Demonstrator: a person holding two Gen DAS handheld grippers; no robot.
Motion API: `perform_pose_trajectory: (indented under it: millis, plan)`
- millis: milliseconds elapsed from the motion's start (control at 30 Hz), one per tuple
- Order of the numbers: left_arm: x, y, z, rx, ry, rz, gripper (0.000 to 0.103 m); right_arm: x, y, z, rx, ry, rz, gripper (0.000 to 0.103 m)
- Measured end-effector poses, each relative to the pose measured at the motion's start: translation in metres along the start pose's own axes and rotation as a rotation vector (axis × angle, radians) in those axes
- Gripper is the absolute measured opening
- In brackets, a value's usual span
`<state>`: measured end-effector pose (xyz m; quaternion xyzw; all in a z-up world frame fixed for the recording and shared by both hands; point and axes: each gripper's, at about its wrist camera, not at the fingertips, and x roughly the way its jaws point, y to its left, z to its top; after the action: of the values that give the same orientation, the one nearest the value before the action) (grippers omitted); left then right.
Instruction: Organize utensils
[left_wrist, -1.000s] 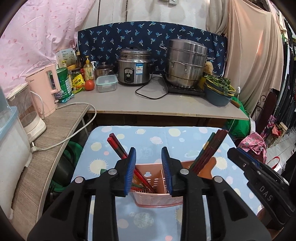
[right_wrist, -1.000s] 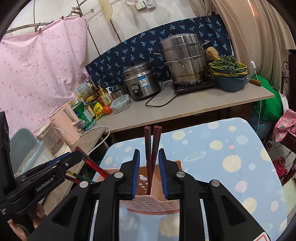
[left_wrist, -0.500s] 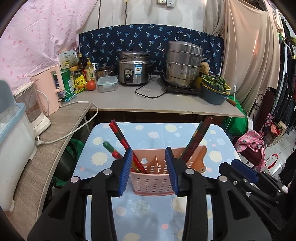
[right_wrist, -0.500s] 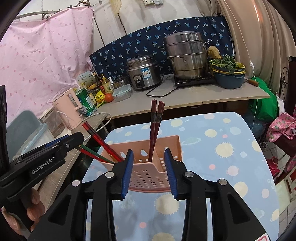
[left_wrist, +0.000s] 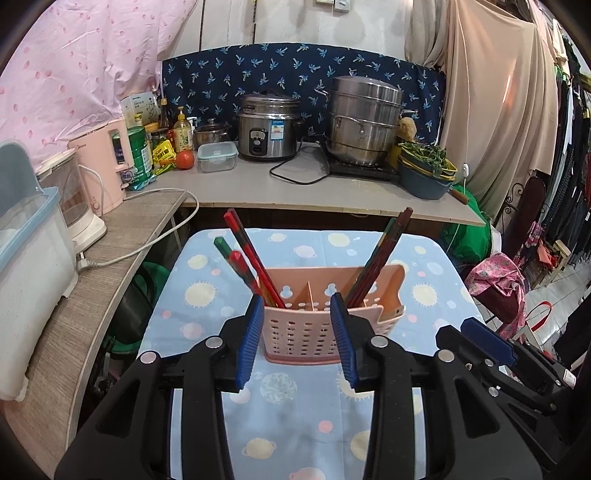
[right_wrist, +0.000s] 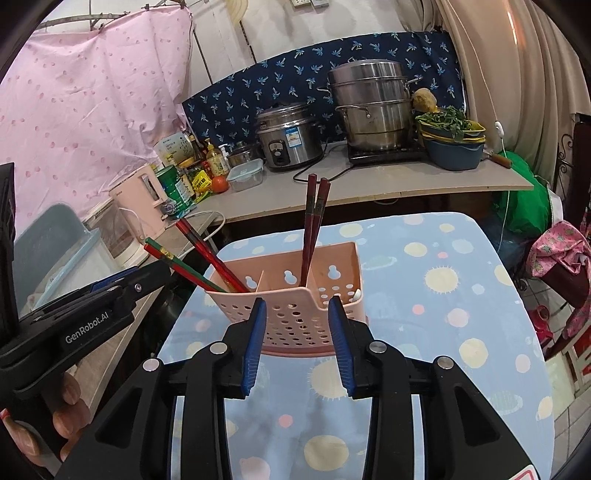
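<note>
Now the pink basket (left_wrist: 314, 317) stands on the blue patterned tablecloth (left_wrist: 295, 417), near the middle of the small table. Thin dividers split it into compartments. Red and green chopsticks (left_wrist: 242, 254) lean out to the left from the left compartment, and a darker pair of chopsticks (left_wrist: 384, 254) leans to the right from the right one; in the right wrist view that pair (right_wrist: 313, 225) stands nearly upright.

The left gripper (left_wrist: 300, 332) hovers just on the near side of the basket, its blue-padded jaws spread wide and holding nothing. The right gripper (right_wrist: 297, 330) sits likewise at the near side, jaws spread apart and empty, the basket's (right_wrist: 295, 295) perforated wall showing between them.

Beyond the table runs a counter (left_wrist: 295, 184) with a rice cooker (left_wrist: 269, 125), a stacked steel steamer pot (left_wrist: 364, 118), a clear food box (left_wrist: 217, 157), a tomato (left_wrist: 184, 159) and a bowl of greens (left_wrist: 424, 170). A pink kettle (left_wrist: 105, 162) stands on the left shelf.
</note>
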<state>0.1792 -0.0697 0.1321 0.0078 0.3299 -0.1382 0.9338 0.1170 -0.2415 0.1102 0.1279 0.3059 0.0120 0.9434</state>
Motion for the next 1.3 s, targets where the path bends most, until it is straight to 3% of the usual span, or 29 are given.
perform_pose_trajectory:
  millis: [100, 167, 400, 533, 700, 933, 1067, 1200, 1300]
  plan:
    - [0.0, 0.0, -0.009, -0.004, 0.013, 0.005, 0.037, -0.002, 0.0, -0.007, -0.008, 0.006, -0.011, 0.036]
    - [-0.001, 0.001, -0.015, -0.009, 0.017, 0.01, 0.049, -0.003, 0.001, -0.011, -0.014, 0.008, -0.02, 0.038]
    - [0.0, 0.002, -0.036, -0.009, 0.047, 0.027, 0.051, -0.003, 0.0, -0.028, -0.036, 0.026, -0.053, 0.047]
    - [0.003, 0.004, -0.048, -0.014, 0.061, 0.048, 0.062, -0.001, 0.0, -0.039, -0.056, 0.037, -0.082, 0.056]
    - [0.009, 0.006, -0.062, -0.008, 0.086, 0.067, 0.067, 0.005, -0.003, -0.051, -0.059, 0.068, -0.093, 0.06]
    - [0.012, 0.007, -0.074, -0.004, 0.088, 0.112, 0.089, 0.011, -0.006, -0.061, -0.049, 0.099, -0.098, 0.064]
    - [0.016, 0.01, -0.08, -0.013, 0.107, 0.128, 0.093, 0.012, -0.007, -0.062, -0.044, 0.101, -0.108, 0.069]
    - [0.02, 0.013, -0.084, -0.021, 0.118, 0.144, 0.094, 0.013, -0.006, -0.063, -0.05, 0.105, -0.122, 0.083]
    - [0.022, 0.015, -0.086, -0.024, 0.126, 0.152, 0.095, 0.015, -0.006, -0.064, -0.056, 0.107, -0.133, 0.084]
